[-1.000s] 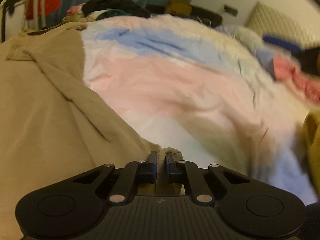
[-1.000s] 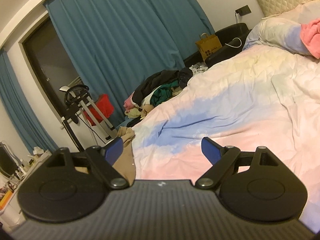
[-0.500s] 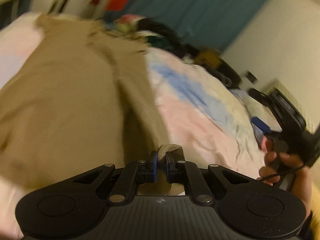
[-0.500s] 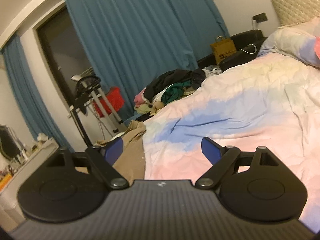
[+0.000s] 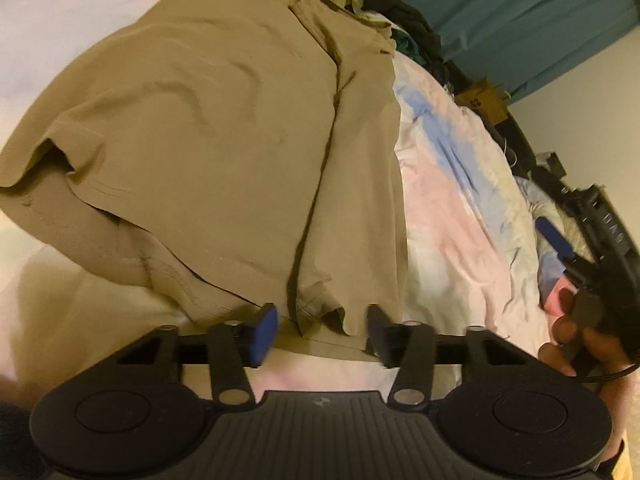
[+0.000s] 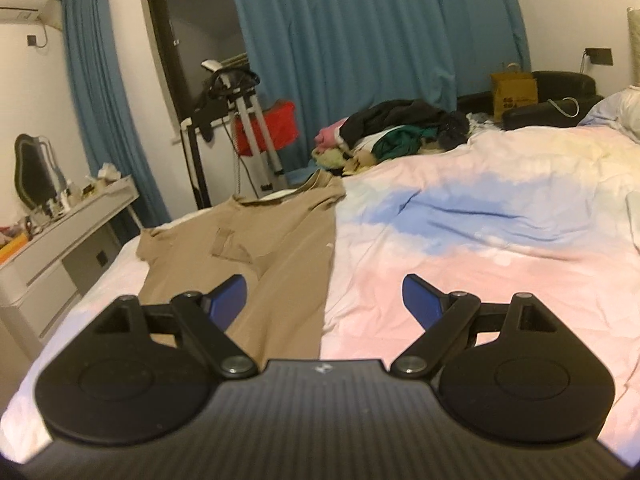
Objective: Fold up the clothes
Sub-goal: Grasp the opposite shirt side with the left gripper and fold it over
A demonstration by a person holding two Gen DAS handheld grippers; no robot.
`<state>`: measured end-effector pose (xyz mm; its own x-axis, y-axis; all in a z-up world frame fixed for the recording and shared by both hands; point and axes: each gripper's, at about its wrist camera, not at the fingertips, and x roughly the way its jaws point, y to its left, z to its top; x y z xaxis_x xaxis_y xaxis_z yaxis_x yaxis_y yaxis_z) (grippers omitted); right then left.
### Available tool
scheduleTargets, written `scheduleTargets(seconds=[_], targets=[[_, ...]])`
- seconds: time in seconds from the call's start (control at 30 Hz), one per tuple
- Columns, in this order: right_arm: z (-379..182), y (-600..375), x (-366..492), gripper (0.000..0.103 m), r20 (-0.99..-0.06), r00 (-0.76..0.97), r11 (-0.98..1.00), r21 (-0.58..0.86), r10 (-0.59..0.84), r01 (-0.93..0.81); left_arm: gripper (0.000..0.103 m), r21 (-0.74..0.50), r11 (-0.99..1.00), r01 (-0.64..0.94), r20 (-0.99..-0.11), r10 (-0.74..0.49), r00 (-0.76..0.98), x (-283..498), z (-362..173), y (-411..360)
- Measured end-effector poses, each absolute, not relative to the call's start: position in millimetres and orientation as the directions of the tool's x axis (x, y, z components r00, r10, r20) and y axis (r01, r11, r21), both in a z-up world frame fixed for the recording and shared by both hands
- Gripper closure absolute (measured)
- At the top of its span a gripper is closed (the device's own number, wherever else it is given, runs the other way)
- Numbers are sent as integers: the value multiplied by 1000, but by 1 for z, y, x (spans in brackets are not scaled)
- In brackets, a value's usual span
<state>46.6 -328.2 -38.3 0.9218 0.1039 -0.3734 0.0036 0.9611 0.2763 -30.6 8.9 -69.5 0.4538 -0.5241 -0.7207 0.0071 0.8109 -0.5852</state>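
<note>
Left wrist view: tan shirt [image 5: 224, 128] spread on the bed [image 5: 448, 216], filling upper left, top cut off; hem between opening jaws of left hand-held gripper [image 5: 320, 330], pads not pressing. Right hand-held gripper [image 6: 320, 300] open, empty, above shirt's lower edge. Paper bag [image 6: 514, 94] upper right, contents hidden

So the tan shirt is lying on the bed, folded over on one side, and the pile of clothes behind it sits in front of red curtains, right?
Not quite: the curtains are blue, as the right wrist view shows. The tan shirt does lie on the bed, folded over, with the pile of clothes behind it.
</note>
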Motion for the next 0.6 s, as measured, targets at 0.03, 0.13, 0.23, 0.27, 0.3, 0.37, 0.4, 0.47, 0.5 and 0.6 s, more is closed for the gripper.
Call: scheduleTargets(seconds=[0.03,0.13,0.23,0.27,0.3,0.37,0.4,0.47,0.5,0.6], targets=[[-39,-327,47,17,-378,919,961,278,110,0,37,-589,808,-10,-720,-519,460,-30,-71,11],[-41,-326,49,17,-390,913,958,287,122,-5,37,-595,803,-25,-724,-523,450,-19,-75,12],[-43,-325,52,17,-401,907,956,294,129,-5,37,-592,806,25,-716,-540,442,-8,-75,4],[-44,-324,53,17,-403,906,956,293,129,-5,38,-576,817,38,-722,-530,445,-4,-76,0],[-44,-324,53,17,-406,905,956,292,129,-5,41,-557,829,47,-729,-516,449,-1,-77,-3],[-45,-323,53,17,-406,904,956,294,133,-8,47,-531,844,78,-731,-503,461,4,-77,-11],[-45,-322,53,17,-405,904,955,297,136,-11,56,-513,852,104,-728,-496,474,4,-76,-15],[-45,-321,53,17,-403,904,955,298,139,-14,74,-450,880,150,-730,-459,507,1,-72,-25],[-45,-320,53,17,-404,904,955,297,139,-14,94,-414,895,168,-736,-437,517,-3,-71,-30],[-45,-320,53,17,-408,902,954,299,142,-15,102,-344,917,200,-751,-397,528,-13,-70,-38]])
